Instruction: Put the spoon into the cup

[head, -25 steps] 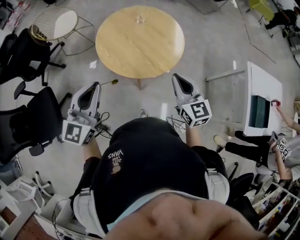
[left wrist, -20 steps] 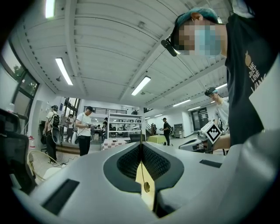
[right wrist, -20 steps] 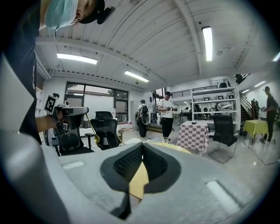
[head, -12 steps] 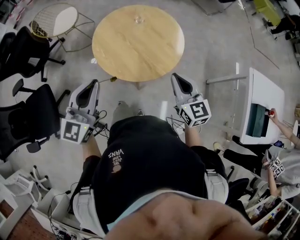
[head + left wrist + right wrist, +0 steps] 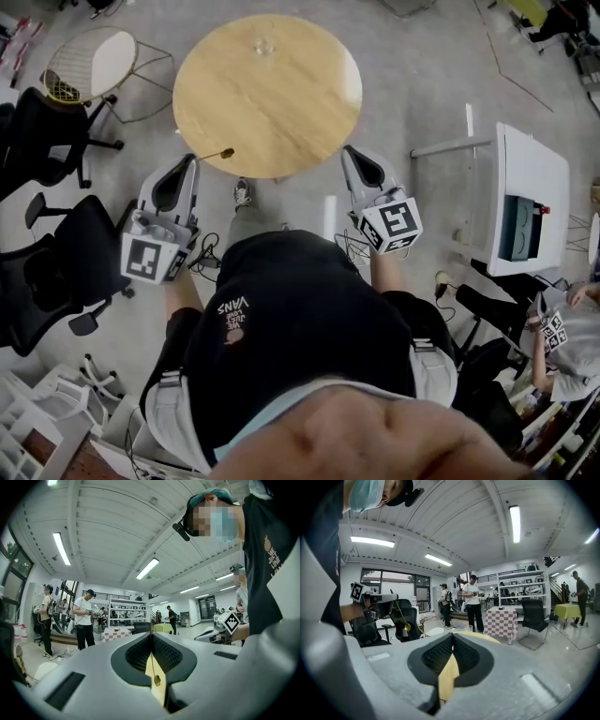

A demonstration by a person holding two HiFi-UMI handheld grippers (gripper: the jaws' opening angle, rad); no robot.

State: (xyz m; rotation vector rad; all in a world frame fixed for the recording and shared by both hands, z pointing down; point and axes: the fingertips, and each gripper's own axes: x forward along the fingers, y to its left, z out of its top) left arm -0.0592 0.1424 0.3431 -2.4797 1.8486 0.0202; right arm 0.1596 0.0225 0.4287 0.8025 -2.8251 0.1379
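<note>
A round wooden table point(image 5: 281, 103) stands ahead of me, with a clear glass cup point(image 5: 262, 44) near its far edge. My left gripper point(image 5: 194, 159) is shut on a thin gold spoon point(image 5: 223, 152), whose bowl sticks out to the right over the table's near rim. In the left gripper view the spoon point(image 5: 156, 679) lies in the slit between the closed jaws point(image 5: 151, 633). My right gripper point(image 5: 348, 152) is at the table's near right edge, shut and empty. The right gripper view shows its jaws point(image 5: 452, 635) meeting, the cup point(image 5: 468, 628) beyond them and the spoon point(image 5: 406, 626) hanging from the left gripper.
Black office chairs point(image 5: 56, 253) and a wire chair point(image 5: 89, 52) stand to the left. A white desk point(image 5: 530, 187) with seated people point(image 5: 562, 319) is on the right. A checkered table point(image 5: 501, 620) and standing people point(image 5: 474, 603) are further off.
The table has drawn closer and shifted left in the head view. Both grippers have reached its near edge, the spoon still in the left one.
</note>
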